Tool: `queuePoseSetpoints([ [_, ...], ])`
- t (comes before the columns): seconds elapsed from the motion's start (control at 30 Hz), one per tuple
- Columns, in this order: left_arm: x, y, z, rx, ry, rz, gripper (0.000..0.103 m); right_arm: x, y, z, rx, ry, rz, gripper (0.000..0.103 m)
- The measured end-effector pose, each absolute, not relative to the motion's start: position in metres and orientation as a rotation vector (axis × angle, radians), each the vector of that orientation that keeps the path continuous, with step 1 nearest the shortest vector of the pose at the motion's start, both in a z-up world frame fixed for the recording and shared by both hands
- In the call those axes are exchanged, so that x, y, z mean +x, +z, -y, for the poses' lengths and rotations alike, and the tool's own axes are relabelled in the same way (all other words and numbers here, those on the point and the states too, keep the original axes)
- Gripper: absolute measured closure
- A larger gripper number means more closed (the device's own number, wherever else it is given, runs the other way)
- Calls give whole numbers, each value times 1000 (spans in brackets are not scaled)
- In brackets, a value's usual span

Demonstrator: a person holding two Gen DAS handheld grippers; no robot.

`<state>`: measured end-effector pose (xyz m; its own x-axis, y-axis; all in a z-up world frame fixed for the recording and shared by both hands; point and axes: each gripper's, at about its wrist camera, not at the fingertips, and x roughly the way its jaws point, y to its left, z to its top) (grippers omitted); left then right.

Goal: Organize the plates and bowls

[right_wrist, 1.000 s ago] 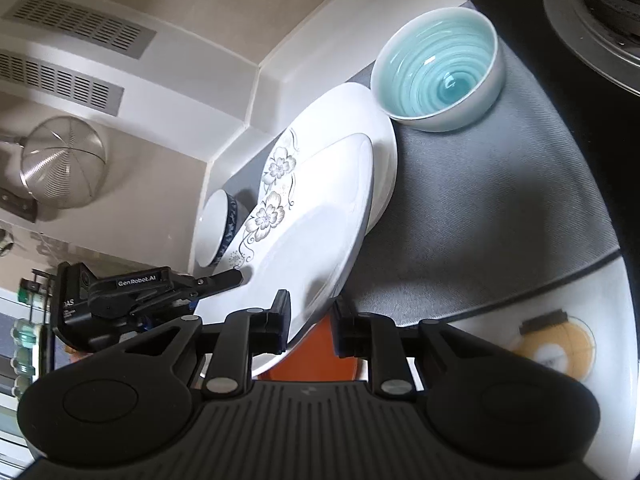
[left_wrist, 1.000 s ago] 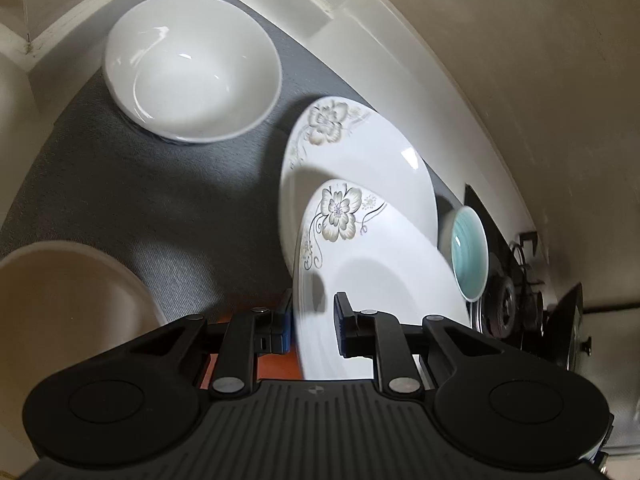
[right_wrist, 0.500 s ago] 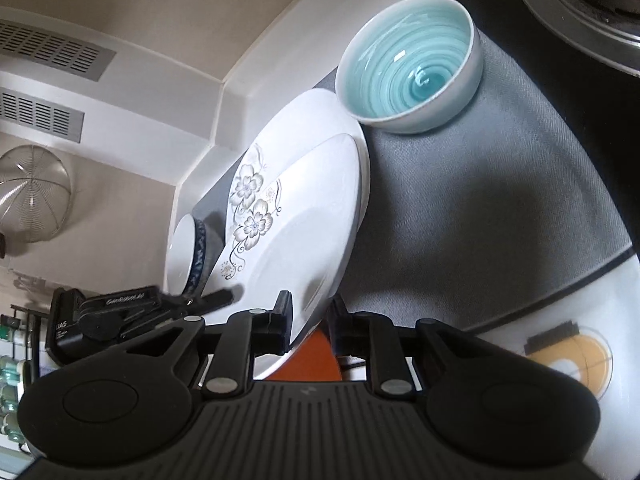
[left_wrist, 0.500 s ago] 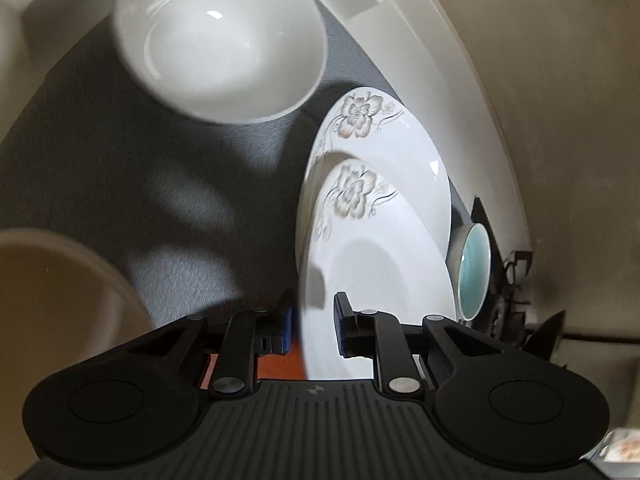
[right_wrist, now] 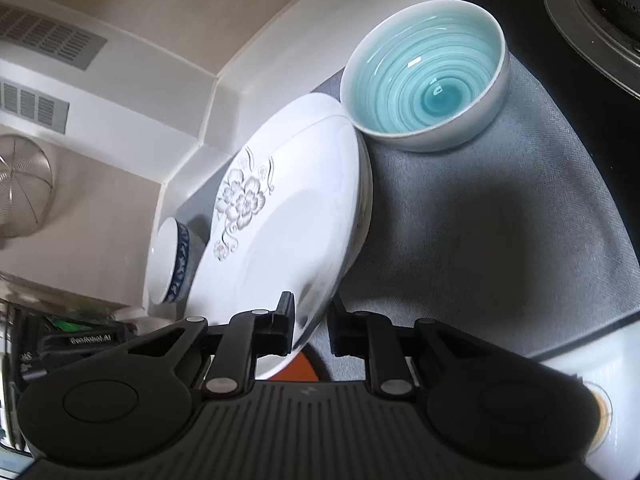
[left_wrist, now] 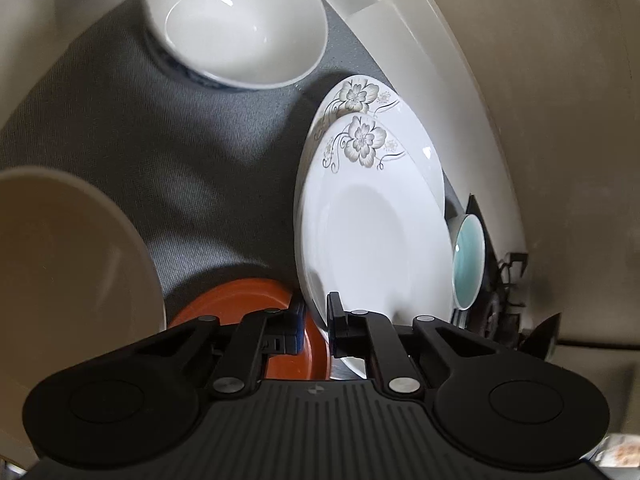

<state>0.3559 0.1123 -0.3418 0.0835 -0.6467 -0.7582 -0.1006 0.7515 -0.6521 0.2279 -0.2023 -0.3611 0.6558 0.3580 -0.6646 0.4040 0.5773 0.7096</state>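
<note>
Both hand-held grippers clench the upper flowered plate's near rim, left hand-held gripper (left_wrist: 316,324) and right hand-held gripper (right_wrist: 310,326) on opposite sides, likely to seat the upper flowered plate (left_wrist: 372,232) squarely on its twin (left_wrist: 416,148) on the grey-matted desk (left_wrist: 132,148). Grip points are partly hidden; an orange dish (left_wrist: 248,300) shows only partly.

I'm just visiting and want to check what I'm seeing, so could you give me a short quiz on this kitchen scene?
1. True or false: the teal bowl is stacked inside the white bowl.
2. Whose rim is between the fingers of the left hand-held gripper? A teal bowl, B upper flowered plate, C white bowl.
3. Fill in: the dishes rest on a grey ____.
Key: 1 false; 2 B; 3 mat.
</note>
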Motion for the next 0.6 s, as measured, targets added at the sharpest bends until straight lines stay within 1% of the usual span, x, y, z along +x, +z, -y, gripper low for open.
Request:
queuePoseSetpoints([
  [0.13, 351, -340, -111, -640, -445, -1442, 92, 216, -359, 207, 1035, -39, -866, 80],
  [0.17, 352, -341, -111, -643, -443, -1447, 92, 212, -357, 207, 1039, -34, -864, 78],
  [0.23, 353, -342, -110, -641, -444, -1447, 92, 207, -353, 206, 1024, -39, -867, 76],
  [0.43, 352, -342, -110, -647, -450, -1444, 91, 194, -338, 201, 962, -128, -861, 75],
  [0.5, 350, -342, -111, -659, -449, -1452, 91, 191, -332, 197, 942, -154, -839, 85],
  [0.53, 349, -341, -111, -660, -449, -1455, 91, 193, -330, 195, 918, -159, -835, 87],
  [0.57, 349, -340, -110, -655, -448, -1451, 91, 195, -328, 193, 890, -162, -834, 91],
  [0.6, 349, -340, -109, -644, -450, -1445, 91, 200, -328, 192, 869, -170, -838, 92],
])
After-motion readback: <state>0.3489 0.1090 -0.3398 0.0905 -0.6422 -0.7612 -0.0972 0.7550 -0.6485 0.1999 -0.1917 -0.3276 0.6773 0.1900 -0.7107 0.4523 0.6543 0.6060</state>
